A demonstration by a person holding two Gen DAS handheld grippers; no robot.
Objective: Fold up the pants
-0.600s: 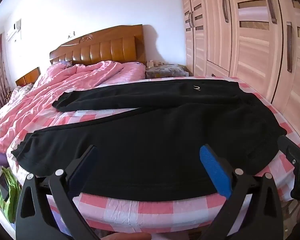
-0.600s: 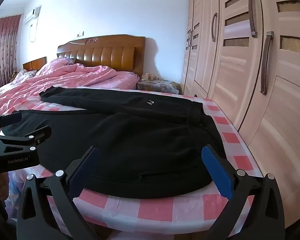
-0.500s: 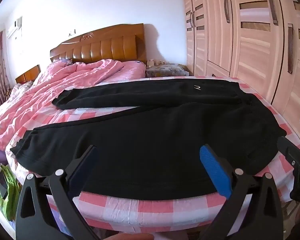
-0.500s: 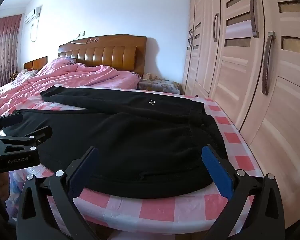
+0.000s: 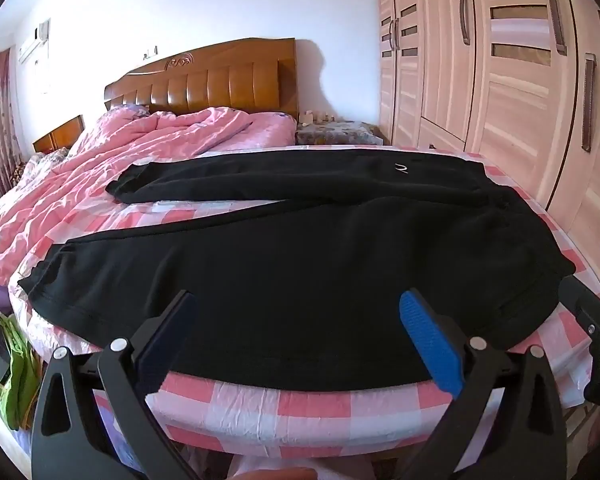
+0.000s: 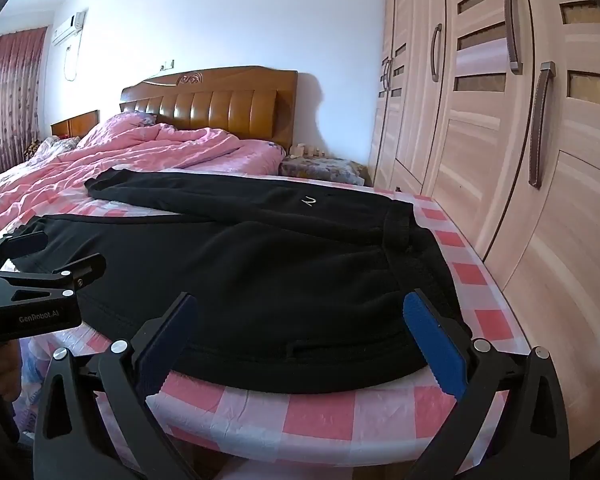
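Black pants (image 5: 300, 264) spread flat on checkered sheet (image 5: 300, 404), waistband toward 3 o'clock, legs toward 9. Left gripper (image 5: 296, 340) and right gripper (image 6: 300, 340) at 6 o'clock, jaws spread wide, holding nothing.

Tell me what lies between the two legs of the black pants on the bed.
In both wrist views, a bare wedge of the pink-and-white checked bed sheet shows between the far leg and near leg of the black pants; nothing rests on it.
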